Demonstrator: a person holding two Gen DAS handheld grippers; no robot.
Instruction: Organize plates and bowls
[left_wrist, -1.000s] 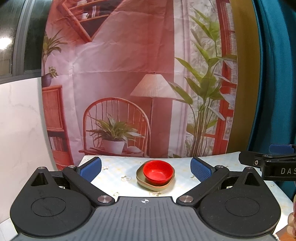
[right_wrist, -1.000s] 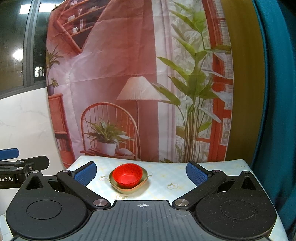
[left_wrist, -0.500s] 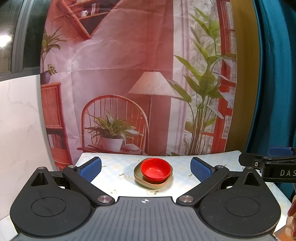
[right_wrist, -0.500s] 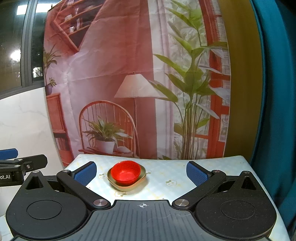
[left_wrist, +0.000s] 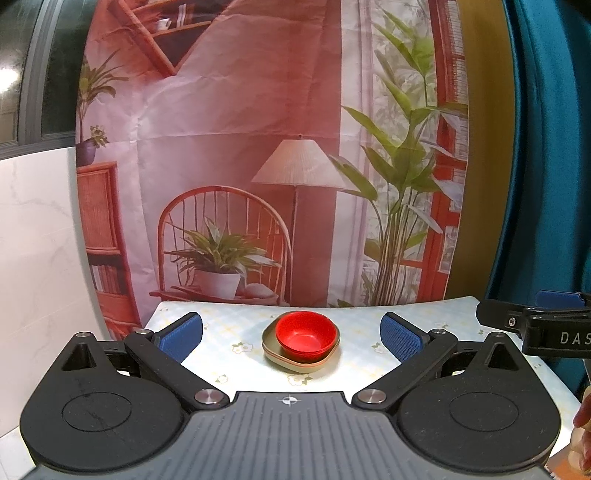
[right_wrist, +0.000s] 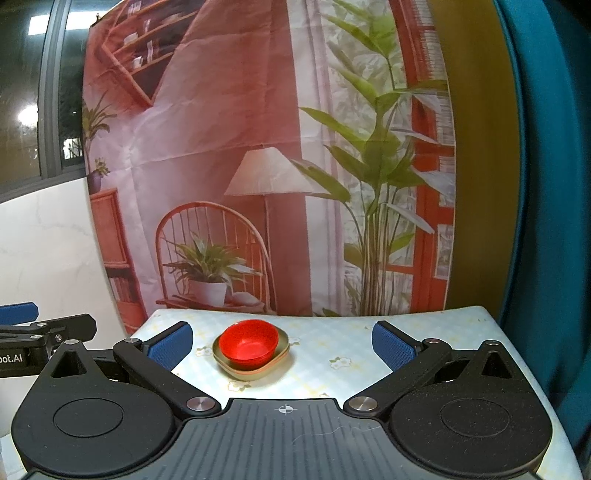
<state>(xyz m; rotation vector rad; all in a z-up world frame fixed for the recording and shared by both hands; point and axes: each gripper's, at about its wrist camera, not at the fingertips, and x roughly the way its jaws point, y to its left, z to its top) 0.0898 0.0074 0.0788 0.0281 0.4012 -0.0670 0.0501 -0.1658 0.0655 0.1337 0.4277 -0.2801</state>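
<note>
A red bowl (left_wrist: 307, 335) sits inside a tan square plate (left_wrist: 273, 347) near the middle of the table. In the right wrist view the same red bowl (right_wrist: 248, 344) rests on the tan plate (right_wrist: 282, 346), left of centre. My left gripper (left_wrist: 290, 336) is open, held back from the stack, with nothing between its blue pads. My right gripper (right_wrist: 282, 345) is also open and empty, equally short of the dishes. Each gripper shows at the edge of the other's view.
The table wears a pale floral cloth (left_wrist: 229, 332) and ends at a printed backdrop (left_wrist: 258, 147) of a chair, lamp and plants. A teal curtain (right_wrist: 554, 184) hangs on the right. White marble wall (left_wrist: 33, 240) is at the left. A person's fingertips (left_wrist: 581, 435) show at lower right.
Both grippers have tilted or drawn back a little, so the bowl and plate sit slightly lower and nearer the centre in each view. Both stay open and empty.
</note>
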